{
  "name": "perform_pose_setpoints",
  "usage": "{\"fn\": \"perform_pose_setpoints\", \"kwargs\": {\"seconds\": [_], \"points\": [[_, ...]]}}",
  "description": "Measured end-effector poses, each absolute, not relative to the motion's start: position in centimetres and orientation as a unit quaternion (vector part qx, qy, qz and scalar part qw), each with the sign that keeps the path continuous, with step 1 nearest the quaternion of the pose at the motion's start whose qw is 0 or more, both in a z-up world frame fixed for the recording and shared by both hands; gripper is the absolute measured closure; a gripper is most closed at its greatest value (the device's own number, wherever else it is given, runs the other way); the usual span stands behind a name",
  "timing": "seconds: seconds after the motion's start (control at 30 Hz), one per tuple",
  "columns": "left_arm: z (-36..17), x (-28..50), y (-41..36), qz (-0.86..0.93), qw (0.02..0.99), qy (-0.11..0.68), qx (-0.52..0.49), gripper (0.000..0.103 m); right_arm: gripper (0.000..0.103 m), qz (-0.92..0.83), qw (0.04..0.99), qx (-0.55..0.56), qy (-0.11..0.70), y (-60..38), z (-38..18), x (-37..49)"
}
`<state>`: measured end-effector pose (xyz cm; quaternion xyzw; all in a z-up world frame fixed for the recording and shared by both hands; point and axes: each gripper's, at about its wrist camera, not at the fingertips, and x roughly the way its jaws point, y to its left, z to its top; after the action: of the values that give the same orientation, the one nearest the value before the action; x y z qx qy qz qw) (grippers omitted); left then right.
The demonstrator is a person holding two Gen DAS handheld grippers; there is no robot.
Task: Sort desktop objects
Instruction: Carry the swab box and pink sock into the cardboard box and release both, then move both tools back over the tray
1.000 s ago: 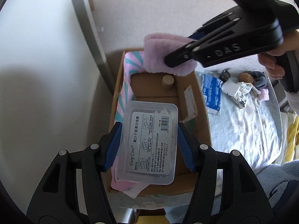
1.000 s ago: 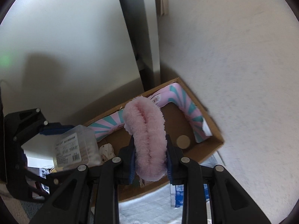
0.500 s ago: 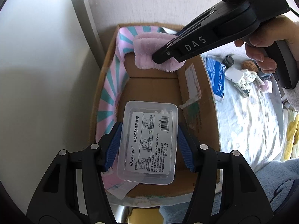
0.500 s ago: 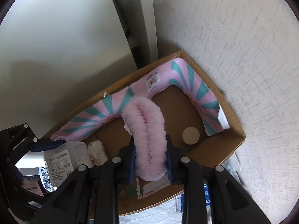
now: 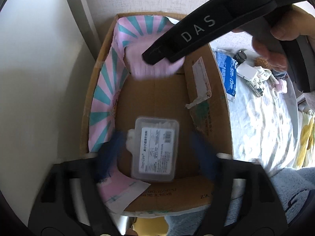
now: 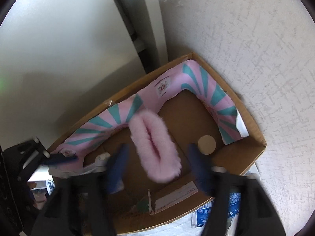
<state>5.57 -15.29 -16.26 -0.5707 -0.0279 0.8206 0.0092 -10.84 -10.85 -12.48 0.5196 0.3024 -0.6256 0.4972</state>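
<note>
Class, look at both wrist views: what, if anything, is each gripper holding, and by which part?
Nothing. The left gripper is opening, its pads clear of the clear plastic floss-pick box. The right gripper is opening, letting go of the pink fluffy item.

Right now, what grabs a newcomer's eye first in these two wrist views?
The cardboard box against the wall, with a pink and teal striped liner along its inner walls. Inside it, a fluffy pink headband lies between the right gripper, whose jaws are opening off it. Toward the box's near end, a clear plastic box sits between the left gripper and its opening jaws.
</note>
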Motion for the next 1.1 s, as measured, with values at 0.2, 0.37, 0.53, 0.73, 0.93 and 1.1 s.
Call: {"fn": "perform_pose_setpoints", "kwargs": {"seconds": [0.2, 0.37, 0.53, 0.73, 0.93, 1.1], "points": [[-15.9, 6.1, -14.5, 0.826, 0.011, -0.003, -0.563, 0.000, 0.017, -0.640, 0.492, 0.519, 0.282, -9.8, -11.8, -11.3], [-14.9, 6.4, -14.5, 0.831, 0.009, -0.001, -0.556, 0.000, 0.017, -0.654, 0.489, 0.499, 0.289, -10.3, -10.3, -10.9], [-14.0, 6.4, -14.5, 0.837, 0.009, 0.003, -0.547, 0.000, 0.017, -0.665, 0.490, 0.499, 0.263, -8.9, -8.3, -12.0], [-12.6, 6.0, -13.2, 0.845, 0.023, 0.019, -0.534, 0.000, 0.017, -0.681, 0.486, 0.485, 0.255, -6.8, -6.8, -11.8], [-10.5, 5.6, -11.5, 0.858, 0.047, 0.032, -0.510, 0.000, 0.017, -0.701, 0.476, 0.469, 0.250, -2.9, -3.6, -11.7], [-9.1, 4.7, -9.8, 0.866, 0.081, 0.013, -0.494, 0.000, 0.016, -0.724, 0.457, 0.462, 0.229, 1.4, -1.7, -12.4]]}}
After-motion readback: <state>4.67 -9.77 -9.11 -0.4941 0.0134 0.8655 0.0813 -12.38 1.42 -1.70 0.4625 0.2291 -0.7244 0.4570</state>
